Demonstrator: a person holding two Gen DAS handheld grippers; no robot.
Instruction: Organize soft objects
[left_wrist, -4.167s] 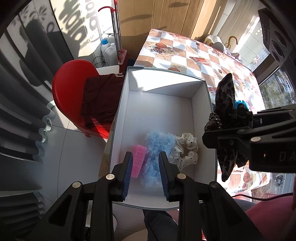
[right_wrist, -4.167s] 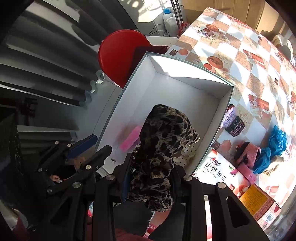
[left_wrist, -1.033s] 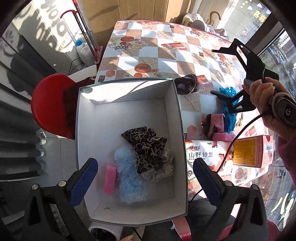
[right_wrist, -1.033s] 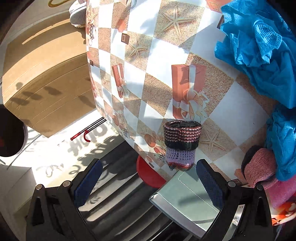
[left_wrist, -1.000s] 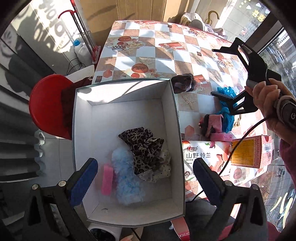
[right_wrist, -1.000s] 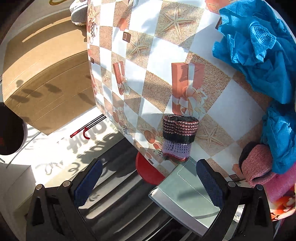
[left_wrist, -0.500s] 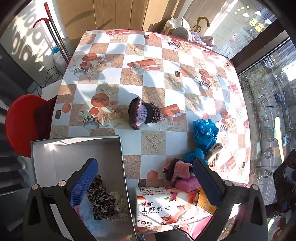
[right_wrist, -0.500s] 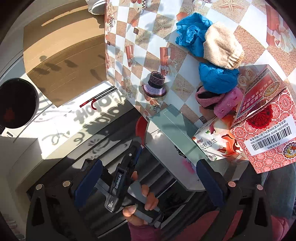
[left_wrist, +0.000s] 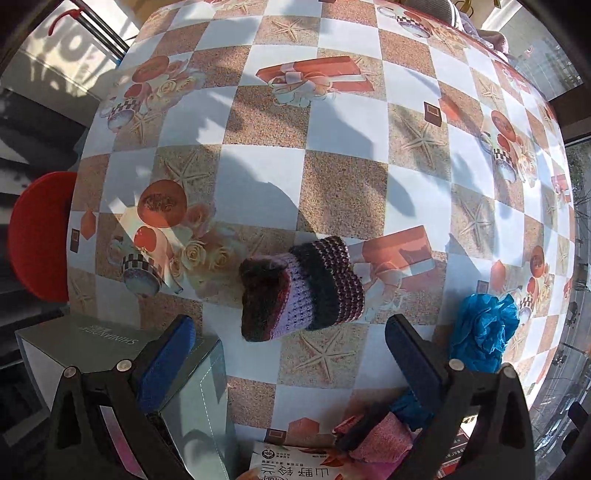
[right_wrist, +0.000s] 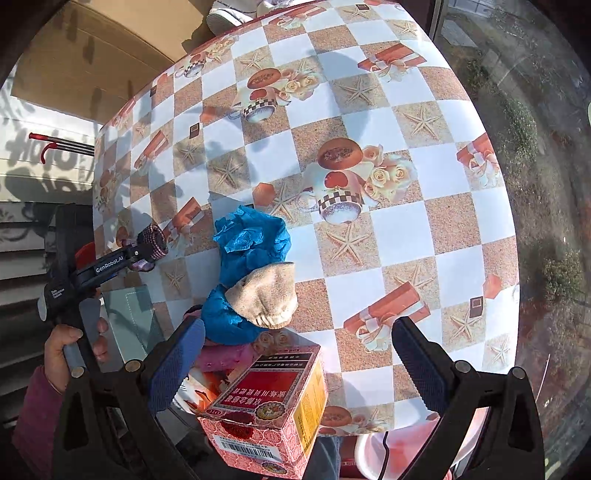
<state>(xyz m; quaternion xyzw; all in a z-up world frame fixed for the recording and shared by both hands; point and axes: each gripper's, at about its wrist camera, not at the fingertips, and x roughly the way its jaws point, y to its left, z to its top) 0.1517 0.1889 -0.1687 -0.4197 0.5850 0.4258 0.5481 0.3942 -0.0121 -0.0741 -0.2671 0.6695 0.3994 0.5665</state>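
- Hovering with its jaws spread wide and holding nothing, the left gripper (left_wrist: 291, 350) sits just above the knitted cuff (left_wrist: 301, 288), which lies on its side on the counter (left_wrist: 343, 192), slightly ahead of the gap between the blue pads.
- Lying apart from the other soft things, the knitted cuff is banded in dark red, lilac, black and pink, with its open end turned toward the grey box (left_wrist: 110, 336).
- The grey box stands just left of the knitted cuff, under the left pad; its inside is hidden here.
- Right of the knitted cuff lies a blue cloth (left_wrist: 484, 332), near the right pad, and nearer the camera a pink knitted piece (left_wrist: 380, 435) rests against a tissue pack (left_wrist: 295, 461).
- The right gripper (right_wrist: 297, 362), well away from the knitted cuff, also has its jaws wide apart and empty, above a red patterned carton (right_wrist: 269, 413).
- Ahead of that carton a beige sock (right_wrist: 267, 299) lies on top of the blue cloth.
- In the right wrist view the person's left hand (right_wrist: 68, 347) grips the left gripper's handle, its tips reaching the knitted cuff.
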